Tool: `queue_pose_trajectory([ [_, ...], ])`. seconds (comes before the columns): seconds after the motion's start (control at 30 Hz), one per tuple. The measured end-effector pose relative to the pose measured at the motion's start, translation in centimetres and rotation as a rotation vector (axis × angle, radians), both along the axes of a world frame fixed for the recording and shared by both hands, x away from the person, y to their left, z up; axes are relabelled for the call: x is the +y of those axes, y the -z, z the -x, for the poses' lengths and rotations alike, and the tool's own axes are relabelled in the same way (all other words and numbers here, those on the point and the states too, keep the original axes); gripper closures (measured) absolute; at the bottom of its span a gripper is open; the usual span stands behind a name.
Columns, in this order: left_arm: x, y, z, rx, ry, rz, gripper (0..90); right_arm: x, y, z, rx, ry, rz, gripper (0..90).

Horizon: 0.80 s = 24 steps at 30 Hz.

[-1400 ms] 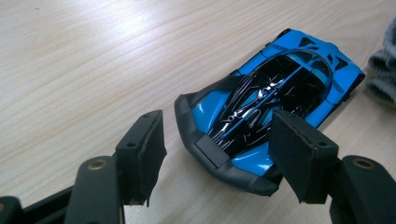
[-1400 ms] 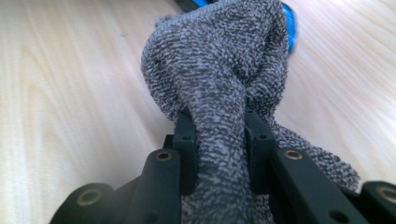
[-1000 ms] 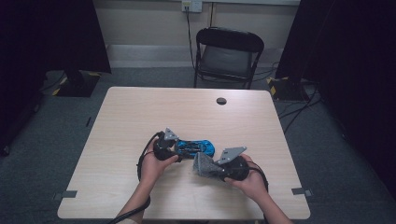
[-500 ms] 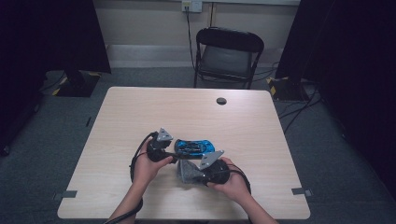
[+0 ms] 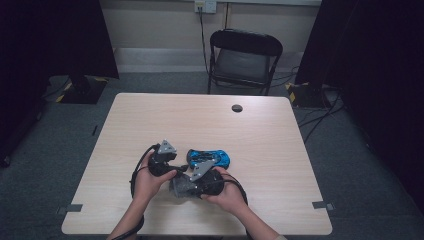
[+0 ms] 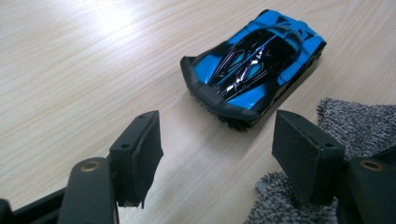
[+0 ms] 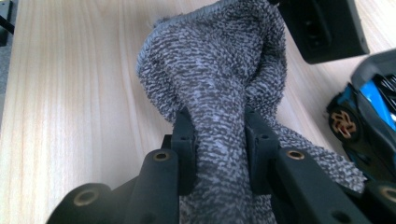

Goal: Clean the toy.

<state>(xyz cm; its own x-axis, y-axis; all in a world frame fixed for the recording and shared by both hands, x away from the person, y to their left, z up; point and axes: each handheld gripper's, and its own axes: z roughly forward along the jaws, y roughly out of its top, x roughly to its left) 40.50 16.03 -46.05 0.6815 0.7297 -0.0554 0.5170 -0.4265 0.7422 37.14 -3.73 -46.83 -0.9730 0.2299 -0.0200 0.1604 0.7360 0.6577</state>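
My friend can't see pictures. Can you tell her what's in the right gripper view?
The right gripper pinches a bunched grey cloth over a wooden table. A blue toy car sits at the right edge.

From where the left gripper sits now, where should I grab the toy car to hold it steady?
Grip the toy car across its two long flanks at mid-body, coming straight on from its near end. It lies flat on the table, that end facing the open left gripper. The body is low, so bring the fingers down close to the wood.
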Motion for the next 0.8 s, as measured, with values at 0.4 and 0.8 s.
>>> queue_pose_trajectory([
  [0.4,0.1,0.1,-0.2,0.013,-0.008,0.009,32.5,-1.6,0.0,-0.4,0.032,0.043,-0.008,43.2],
  [0.8,-1.4,-0.6,-0.7,-0.003,0.004,0.013,32.6,-1.9,0.1,0.7,0.034,-0.026,-0.012,65.1],
])
